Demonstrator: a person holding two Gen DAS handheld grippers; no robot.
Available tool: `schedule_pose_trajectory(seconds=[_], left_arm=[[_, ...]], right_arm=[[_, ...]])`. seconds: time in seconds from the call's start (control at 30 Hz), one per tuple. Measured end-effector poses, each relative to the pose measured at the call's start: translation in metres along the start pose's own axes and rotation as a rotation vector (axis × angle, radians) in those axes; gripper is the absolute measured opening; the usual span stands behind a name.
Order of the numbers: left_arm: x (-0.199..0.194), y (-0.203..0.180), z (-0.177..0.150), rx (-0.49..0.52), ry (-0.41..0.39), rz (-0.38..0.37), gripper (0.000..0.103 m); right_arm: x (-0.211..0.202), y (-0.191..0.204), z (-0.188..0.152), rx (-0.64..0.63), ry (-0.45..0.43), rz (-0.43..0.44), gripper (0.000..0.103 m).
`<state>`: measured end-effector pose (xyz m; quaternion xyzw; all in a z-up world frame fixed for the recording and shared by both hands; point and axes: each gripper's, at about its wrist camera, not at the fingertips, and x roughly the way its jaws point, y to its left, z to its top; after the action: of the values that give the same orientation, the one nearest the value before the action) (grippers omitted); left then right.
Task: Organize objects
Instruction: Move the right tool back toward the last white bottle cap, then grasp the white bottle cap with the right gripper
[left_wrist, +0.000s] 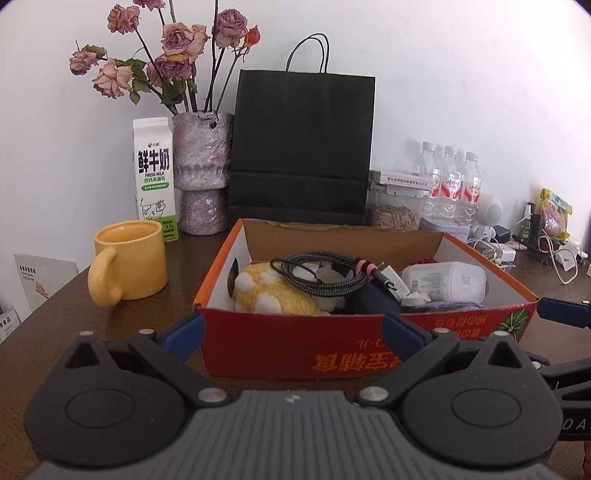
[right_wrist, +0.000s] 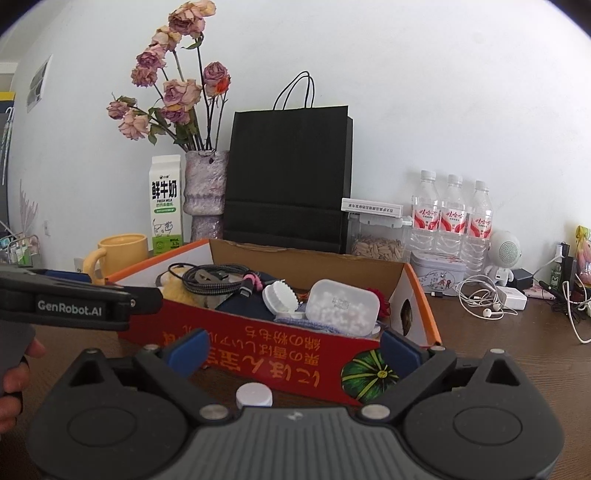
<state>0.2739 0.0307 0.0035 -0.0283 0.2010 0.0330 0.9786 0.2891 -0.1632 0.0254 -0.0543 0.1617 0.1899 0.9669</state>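
Facing the red cardboard box (left_wrist: 295, 343) of gathered clutter on the table (left_wrist: 147, 314), left gripper (left_wrist: 295, 332) and right gripper (right_wrist: 295, 350) stood released and empty, apparently because a white cap (right_wrist: 254, 394) remained outside, unsorted.

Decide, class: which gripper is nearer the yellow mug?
Left. The left gripper faces the red box, with the yellow mug just beyond its left finger. The right gripper sits toward the box's opposite end.

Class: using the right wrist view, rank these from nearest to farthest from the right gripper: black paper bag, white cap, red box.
1. White cap: on the table, just ahead of the right gripper.
2. Red box: behind the cap, centre.
3. Black paper bag: upright behind the box, by the wall.
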Motion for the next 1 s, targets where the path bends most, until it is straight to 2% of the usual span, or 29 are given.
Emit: schedule_pose_trajectory(seconds=[0.2,0.47,0.6,0.7,0.8,0.9,0.93,1.0], left_arm=[[-0.002,0.009,-0.01,-0.018,0.074,0.0,0.103],[-0.002,0.011,-0.012,-0.007,0.121,0.005,0.103],[-0.001,0.012,-0.013,-0.01,0.136,0.002,0.103],[0.0,0.013,-0.013,-0.015,0.146,0.001,0.103],[0.0,0.013,-0.013,-0.018,0.152,0.002,0.103],[0.0,0.013,-0.013,-0.018,0.153,0.001,0.103],[0.0,0.014,-0.013,-0.018,0.153,0.002,0.103],[0.0,0.014,-0.013,-0.018,0.154,0.003,0.103]], right_arm=[[0.003,0.008,-0.007,-0.004,0.082,0.04,0.093],[0.024,0.011,-0.011,0.027,0.206,0.064,0.06],[0.036,0.012,-0.01,0.054,0.233,0.067,0.058],[0.046,0.015,-0.009,0.059,0.262,0.069,0.048],[0.054,0.017,-0.009,0.072,0.284,0.064,0.046],[0.058,0.019,-0.009,0.073,0.29,0.066,0.033],[0.059,0.019,-0.01,0.07,0.295,0.069,0.026],[0.059,0.02,-0.011,0.065,0.293,0.071,0.026]])
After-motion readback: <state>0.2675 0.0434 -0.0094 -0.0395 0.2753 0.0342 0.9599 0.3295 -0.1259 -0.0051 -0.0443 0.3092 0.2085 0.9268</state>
